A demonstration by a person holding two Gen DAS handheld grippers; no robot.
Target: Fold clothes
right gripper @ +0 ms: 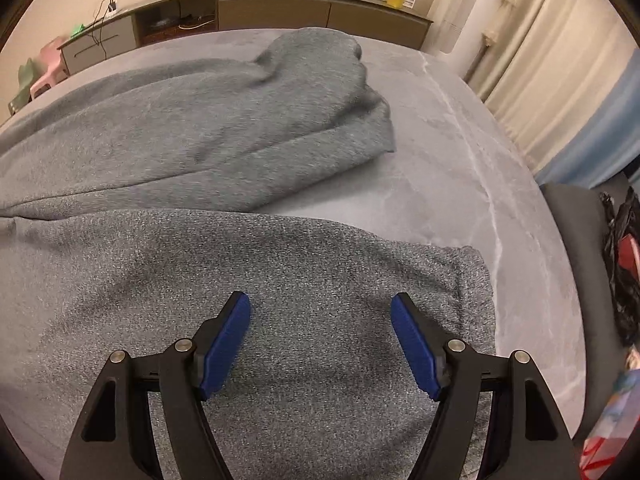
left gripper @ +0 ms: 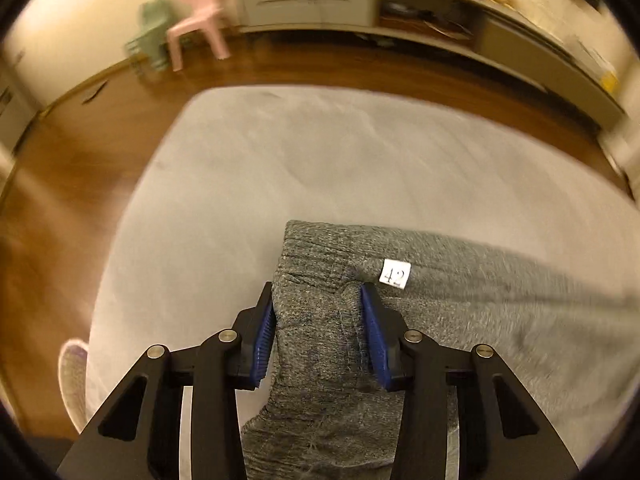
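Grey knit trousers (left gripper: 460, 292) lie on a grey carpet (left gripper: 280, 168). My left gripper (left gripper: 318, 300) is shut on the bunched waistband end of the trousers, next to a white tag marked 42 (left gripper: 395, 274). In the right wrist view the two legs spread over the carpet: the near leg (right gripper: 240, 280) with its cuff (right gripper: 472, 280) at right, the far leg (right gripper: 224, 128) behind it. My right gripper (right gripper: 320, 308) is open just above the near leg, left of its cuff, holding nothing.
A wood floor (left gripper: 60, 216) surrounds the carpet. A pink child's chair (left gripper: 200, 16) and a long low cabinet (left gripper: 360, 4) stand at the far wall. Curtains (right gripper: 560, 60) and a dark bag (right gripper: 624, 264) are at the right.
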